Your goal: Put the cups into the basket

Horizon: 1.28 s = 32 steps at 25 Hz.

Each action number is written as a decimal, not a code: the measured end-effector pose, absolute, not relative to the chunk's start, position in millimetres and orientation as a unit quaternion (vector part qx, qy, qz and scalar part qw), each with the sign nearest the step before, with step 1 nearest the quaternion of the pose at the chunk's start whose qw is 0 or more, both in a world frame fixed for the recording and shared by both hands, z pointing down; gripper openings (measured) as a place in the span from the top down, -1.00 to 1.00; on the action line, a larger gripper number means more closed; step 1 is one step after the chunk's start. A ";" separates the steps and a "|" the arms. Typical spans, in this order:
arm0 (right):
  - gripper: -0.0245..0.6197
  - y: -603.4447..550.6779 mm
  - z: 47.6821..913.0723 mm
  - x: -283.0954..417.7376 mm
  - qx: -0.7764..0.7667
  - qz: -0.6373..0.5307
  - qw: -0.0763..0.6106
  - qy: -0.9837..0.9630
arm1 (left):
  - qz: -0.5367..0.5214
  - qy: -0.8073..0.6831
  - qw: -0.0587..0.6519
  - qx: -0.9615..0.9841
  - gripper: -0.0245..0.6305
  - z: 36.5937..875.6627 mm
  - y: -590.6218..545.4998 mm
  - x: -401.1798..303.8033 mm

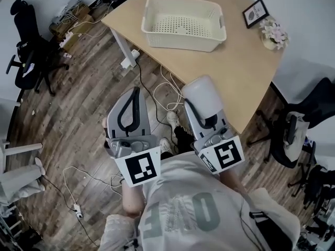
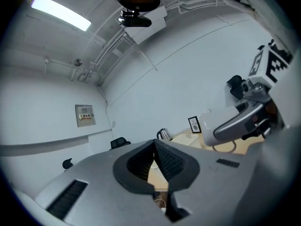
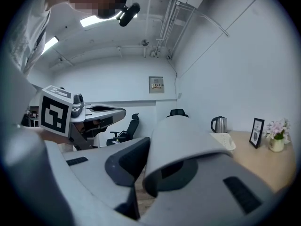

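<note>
An upside-down white cup is held over the floor just in front of the table edge, with my right gripper shut on it. In the right gripper view the cup fills the space between the jaws and hides the fingertips. The cream perforated basket stands empty on the wooden table, farther ahead. Beside the right one, my left gripper hangs over the floor, its pads meeting at the tips with nothing between them. No other cup is in view.
A framed picture and a small flower pot stand at the table's right end. Black office chairs sit at the left and right. Cables trail over the wooden floor. A kettle stands behind the basket.
</note>
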State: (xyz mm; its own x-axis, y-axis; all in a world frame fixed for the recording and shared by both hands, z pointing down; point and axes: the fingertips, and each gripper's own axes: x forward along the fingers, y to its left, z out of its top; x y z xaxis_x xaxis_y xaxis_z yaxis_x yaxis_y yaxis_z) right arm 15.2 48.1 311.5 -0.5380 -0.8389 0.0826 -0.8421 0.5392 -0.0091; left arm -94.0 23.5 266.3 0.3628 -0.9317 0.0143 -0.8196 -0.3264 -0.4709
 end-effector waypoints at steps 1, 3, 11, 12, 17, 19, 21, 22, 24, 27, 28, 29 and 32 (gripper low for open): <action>0.80 36.9 309.7 15.9 0.477 0.023 0.031 -0.878 | -0.141 0.544 0.195 -0.804 0.90 263.5 12.2 -90.7; 0.80 14.1 306.9 19.8 0.474 0.021 0.028 -0.880 | -0.130 0.537 0.182 -0.813 0.90 259.4 -10.4 -82.2; 0.80 -66.0 298.7 53.4 0.488 0.013 0.023 -0.873 | -0.131 0.526 0.185 -0.820 0.90 254.9 -90.3 -45.9; 0.80 -73.4 297.2 58.0 0.489 0.012 0.022 -0.872 | -0.133 0.525 0.185 -0.820 0.90 254.1 -98.4 -41.7; 0.80 -109.5 287.4 80.6 0.496 -0.004 0.012 -0.868 | -0.138 0.523 0.201 -0.817 0.90 245.3 -137.7 -19.7; 0.80 -120.5 286.0 85.3 0.497 0.006 0.005 -0.868 | -0.145 0.523 0.203 -0.815 0.90 244.9 -148.4 -15.2; 0.80 -129.0 286.0 86.5 0.498 0.022 0.001 -0.867 | -0.149 0.521 0.199 -0.816 0.90 246.5 -155.6 -12.5; 0.80 -133.1 285.5 86.5 0.498 0.025 -0.001 -0.867 | -0.150 0.520 0.197 -0.817 0.90 247.5 -158.4 -11.4; 0.80 -141.9 284.9 85.2 0.499 0.023 -0.001 -0.866 | -0.148 0.516 0.197 -0.820 0.90 248.1 -165.2 -10.3; 0.80 -157.8 285.5 79.3 0.502 0.019 0.005 -0.864 | -0.138 0.505 0.198 -0.829 0.90 247.8 -181.8 -11.2; 0.80 -164.0 285.6 77.3 0.506 0.017 0.009 -0.862 | -0.133 0.499 0.200 -0.833 0.90 248.0 -189.3 -11.4; 0.80 -171.1 285.0 75.4 0.511 0.014 0.011 -0.859 | -0.129 0.493 0.202 -0.836 0.90 248.4 -197.6 -11.4; 0.80 -191.8 277.4 66.6 0.525 0.005 0.008 -0.851 | -0.131 0.469 0.219 -0.845 0.90 247.5 -221.1 -13.5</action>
